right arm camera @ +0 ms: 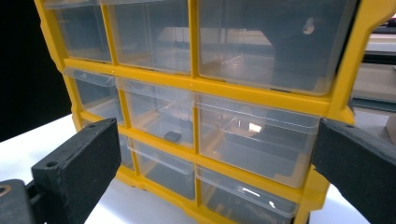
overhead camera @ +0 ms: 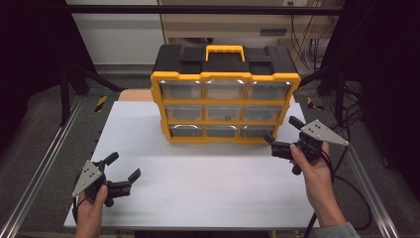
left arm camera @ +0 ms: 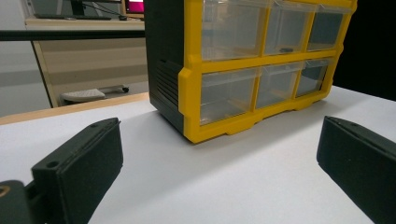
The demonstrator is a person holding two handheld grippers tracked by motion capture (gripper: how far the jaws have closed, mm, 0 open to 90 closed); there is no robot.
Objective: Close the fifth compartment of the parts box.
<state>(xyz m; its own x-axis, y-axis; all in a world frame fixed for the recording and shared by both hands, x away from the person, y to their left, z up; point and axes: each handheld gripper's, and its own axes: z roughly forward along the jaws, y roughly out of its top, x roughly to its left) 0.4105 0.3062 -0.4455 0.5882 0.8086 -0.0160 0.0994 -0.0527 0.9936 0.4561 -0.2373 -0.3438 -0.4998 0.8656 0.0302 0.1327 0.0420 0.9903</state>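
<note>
I count one organizer [overhead camera: 225, 94] standing upright at the far middle of the white worktop [overhead camera: 198, 183], with nine clear drawers [overhead camera: 223, 113] in three rows of three and one yellow handle [overhead camera: 225, 51] on top; a single small dark part [right arm camera: 173, 136] lies in the middle drawer. My right gripper [overhead camera: 283, 135] sits just beside the organizer's lower right corner, fingers [right arm camera: 77, 170] spread and holding nothing. My left gripper [overhead camera: 123, 166] is well apart near the front left, fingers [left arm camera: 79, 165] spread wide too.
</note>
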